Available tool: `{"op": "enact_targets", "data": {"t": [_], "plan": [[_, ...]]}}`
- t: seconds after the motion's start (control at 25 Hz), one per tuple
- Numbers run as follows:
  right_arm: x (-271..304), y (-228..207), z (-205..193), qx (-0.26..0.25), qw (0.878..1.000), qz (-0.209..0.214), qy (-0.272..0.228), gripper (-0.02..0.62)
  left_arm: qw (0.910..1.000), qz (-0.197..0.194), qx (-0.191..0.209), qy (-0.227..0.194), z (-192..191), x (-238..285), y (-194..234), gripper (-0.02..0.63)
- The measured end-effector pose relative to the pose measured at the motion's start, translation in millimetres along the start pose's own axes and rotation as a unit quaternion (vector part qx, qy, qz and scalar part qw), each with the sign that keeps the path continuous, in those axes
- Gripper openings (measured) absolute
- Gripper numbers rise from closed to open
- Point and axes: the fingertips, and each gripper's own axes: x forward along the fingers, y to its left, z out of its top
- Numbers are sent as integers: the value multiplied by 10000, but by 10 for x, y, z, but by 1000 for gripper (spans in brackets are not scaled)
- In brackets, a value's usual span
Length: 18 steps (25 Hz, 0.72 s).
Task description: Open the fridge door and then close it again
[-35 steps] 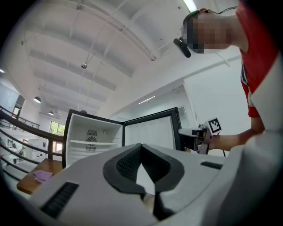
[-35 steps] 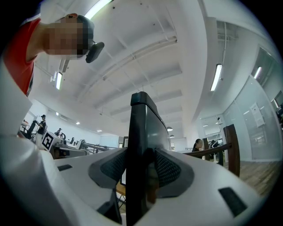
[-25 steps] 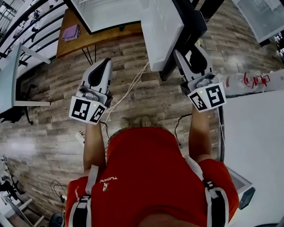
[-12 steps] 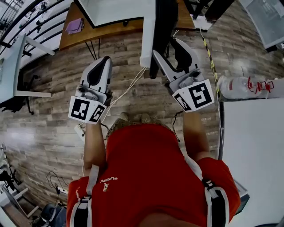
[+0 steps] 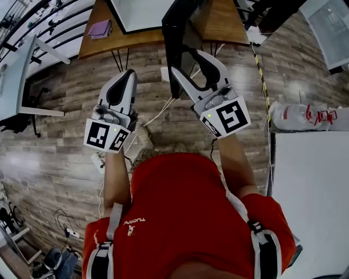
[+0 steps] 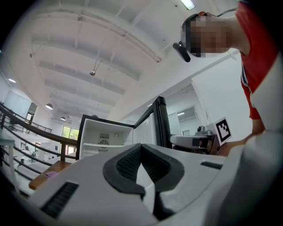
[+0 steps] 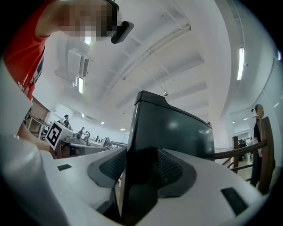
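The fridge (image 5: 140,13) stands open on a wooden table, its white inside (image 6: 104,139) showing in the left gripper view. Its dark door (image 5: 177,38) swings out towards me. My right gripper (image 5: 186,61) straddles the door's free edge (image 7: 141,132). Its jaws have just been opening wider, and the door panel fills the gap, with a pad against each face. My left gripper (image 5: 128,75) hangs in the air to the left of the door, shut with nothing in it (image 6: 141,149).
A wooden table (image 5: 103,46) carries the fridge and a purple cloth (image 5: 100,28). A white counter (image 5: 311,185) with plastic bottles (image 5: 302,114) lies at my right. Cables (image 5: 158,114) and a power strip (image 5: 98,161) lie on the wood floor.
My right gripper has moved left with the door edge between its jaws, and the door has swung left towards the fridge body. The left gripper has barely shifted.
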Motion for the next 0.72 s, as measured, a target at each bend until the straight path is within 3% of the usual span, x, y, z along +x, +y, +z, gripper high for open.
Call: {"op": "enact_targets", "data": {"t": [0.4, 0.72], "plan": [[708, 193, -86, -124, 9999, 99, -43, 222, 9995, -290, 47, -92, 60, 139, 790, 9], [1333, 182, -184, -122, 9998, -163, -21, 170, 9987, -486, -46, -146, 91, 271, 1495, 9]]}}
